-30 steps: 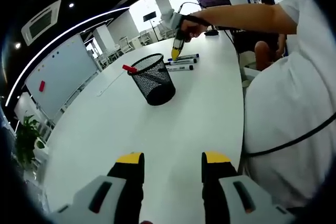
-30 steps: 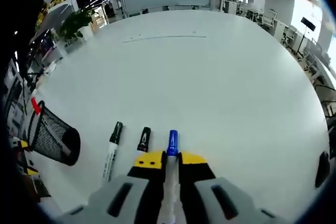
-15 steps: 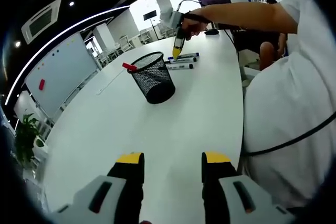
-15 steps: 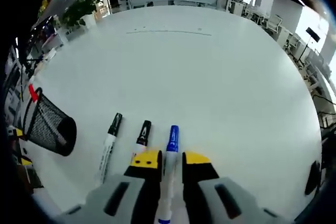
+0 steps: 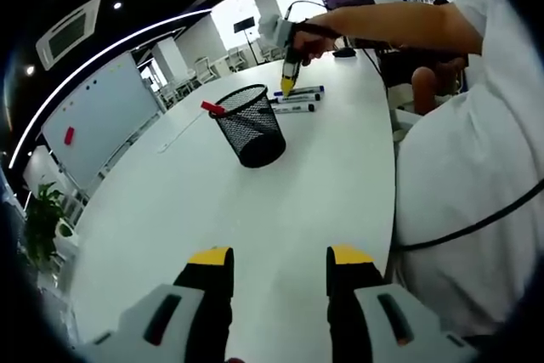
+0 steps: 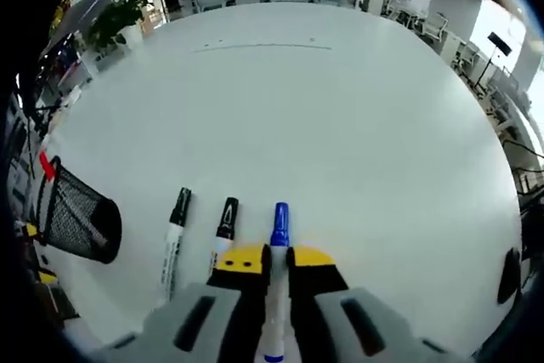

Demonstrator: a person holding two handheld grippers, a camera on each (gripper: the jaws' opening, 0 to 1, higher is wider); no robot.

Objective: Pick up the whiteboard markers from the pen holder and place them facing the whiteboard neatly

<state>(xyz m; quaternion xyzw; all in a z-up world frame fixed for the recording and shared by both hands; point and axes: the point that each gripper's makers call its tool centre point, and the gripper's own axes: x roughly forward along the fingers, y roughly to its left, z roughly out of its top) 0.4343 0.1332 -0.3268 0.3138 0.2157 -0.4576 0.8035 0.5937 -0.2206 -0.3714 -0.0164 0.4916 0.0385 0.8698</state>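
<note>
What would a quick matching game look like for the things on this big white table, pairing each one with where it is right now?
Things:
1. blue-capped whiteboard marker
2. red-capped marker
3. two black-capped whiteboard markers
4. black wire-mesh pen holder

Places:
A. lying side by side on the white table
B. standing upright on the table
C. between the right gripper's jaws
D. sticking out of the holder's rim

Pairs: 1-C, 2-D, 3-A, 4-B

Blue marker (image 6: pixel 277 235) – barrel mostly hidden btwn right gripper (image 6: pixel 276 257) jaws – red marker (image 5: pixel 212 108) mostly inside holder (image 5: pixel 249 127).
</note>
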